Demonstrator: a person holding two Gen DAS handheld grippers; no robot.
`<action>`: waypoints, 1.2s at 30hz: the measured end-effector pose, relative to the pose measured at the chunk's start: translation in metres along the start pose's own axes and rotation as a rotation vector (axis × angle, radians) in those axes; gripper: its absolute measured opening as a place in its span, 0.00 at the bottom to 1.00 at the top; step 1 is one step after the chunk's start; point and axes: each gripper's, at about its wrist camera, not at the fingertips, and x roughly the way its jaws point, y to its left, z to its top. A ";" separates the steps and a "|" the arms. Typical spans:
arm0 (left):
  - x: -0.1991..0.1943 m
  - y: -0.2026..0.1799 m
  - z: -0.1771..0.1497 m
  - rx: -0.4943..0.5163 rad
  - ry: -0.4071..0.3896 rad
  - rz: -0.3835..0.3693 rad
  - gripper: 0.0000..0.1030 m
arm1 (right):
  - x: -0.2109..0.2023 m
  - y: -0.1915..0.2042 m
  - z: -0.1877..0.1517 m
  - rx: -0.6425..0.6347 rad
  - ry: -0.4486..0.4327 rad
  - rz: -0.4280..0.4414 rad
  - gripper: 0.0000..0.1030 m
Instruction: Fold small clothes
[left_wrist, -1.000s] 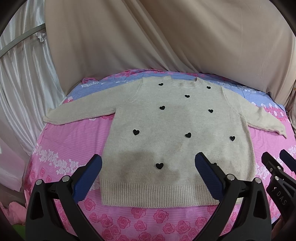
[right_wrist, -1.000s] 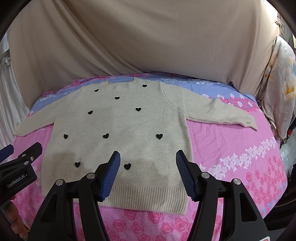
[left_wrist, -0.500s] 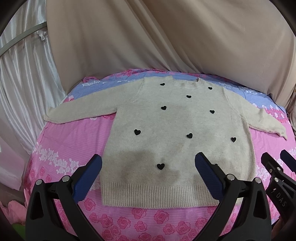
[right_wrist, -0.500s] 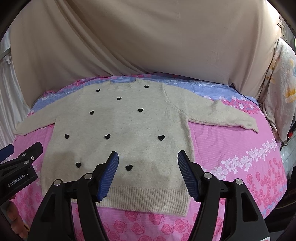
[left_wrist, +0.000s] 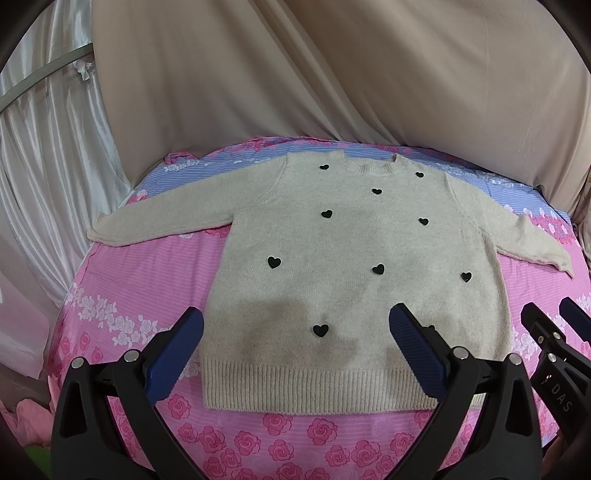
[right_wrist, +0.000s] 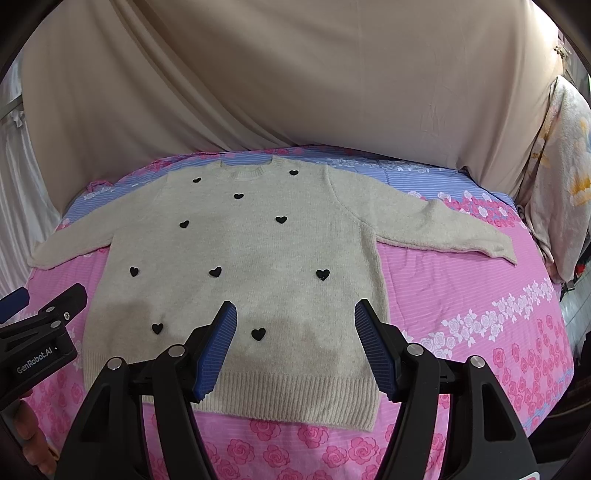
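1. Sweater (left_wrist: 354, 266): beige knit with small black hearts, laid flat and face up on the bed, both sleeves spread outward. It is found directly ahead of both tongs; its ribbed hem (left_wrist: 314, 387) lies nearest them and the collar (left_wrist: 371, 166) farthest.

2. Left tongs (left_wrist: 295, 354): held above the near part of the sweater, jaws spread wide, nothing gripped. The blue pads (left_wrist: 173, 358) are seen on either side of the lower heart, over the hem area. Whether the fabric is touched cannot be told.

3. Right tongs (right_wrist: 295, 347): held above the hem on the sweater's right half, jaws spread apart, nothing gripped. In the left wrist view they are seen at the right edge, just beside the left tongs.

4. Left sleeve (left_wrist: 162, 221): extended ahead and to the left of the left tongs, cuff resting on the sheet.

5. Right sleeve (right_wrist: 443, 229): extended ahead and to the right of the right tongs, cuff near the bed's edge.

6. Sheet (right_wrist: 461, 295): pink with rose print and white flower bands, blue-striped at the far end; the sweater is carried on it.

7. Curtain (right_wrist: 295, 74): beige cloth hung beyond the bed, behind the collar.

8. Blanket (right_wrist: 557, 177): pale, flower-printed, hung far right of the right tongs.
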 end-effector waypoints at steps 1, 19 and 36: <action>0.000 0.000 0.000 0.000 0.000 0.002 0.96 | 0.000 0.000 0.000 0.000 0.000 0.000 0.62; 0.005 0.004 -0.002 -0.016 0.031 -0.024 0.96 | 0.012 -0.009 -0.002 0.042 0.037 0.033 0.64; 0.026 -0.021 0.009 -0.200 0.136 -0.082 0.96 | 0.170 -0.430 0.021 0.760 0.151 -0.286 0.64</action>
